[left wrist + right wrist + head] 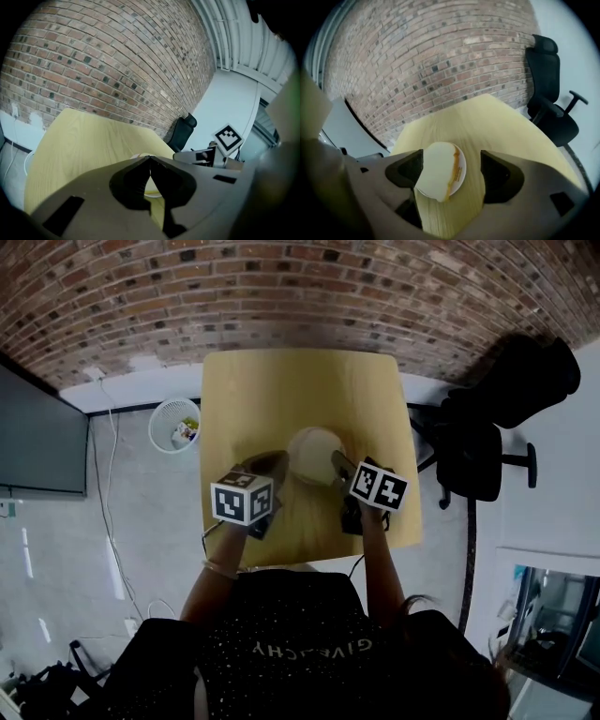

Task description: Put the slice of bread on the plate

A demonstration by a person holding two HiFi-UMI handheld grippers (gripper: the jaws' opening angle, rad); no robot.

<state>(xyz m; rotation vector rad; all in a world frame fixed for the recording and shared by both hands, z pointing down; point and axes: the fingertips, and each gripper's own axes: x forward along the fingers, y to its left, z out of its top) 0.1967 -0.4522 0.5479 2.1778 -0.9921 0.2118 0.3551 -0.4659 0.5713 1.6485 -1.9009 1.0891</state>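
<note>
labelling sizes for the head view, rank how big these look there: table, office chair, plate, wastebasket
1. table
2. office chair
3. plate and wastebasket: about alike, and the floor-level wastebasket sits farther off, so unranked.

A pale wooden table (300, 390) stands with its far edge near a brick wall (281, 287). Just off the table's left edge, a white mesh wastebasket (174, 425) sits on the grey floor (141, 521), holding what may be crumpled wrappers. A black office chair (487, 427) stands beside the table's right edge.
</note>
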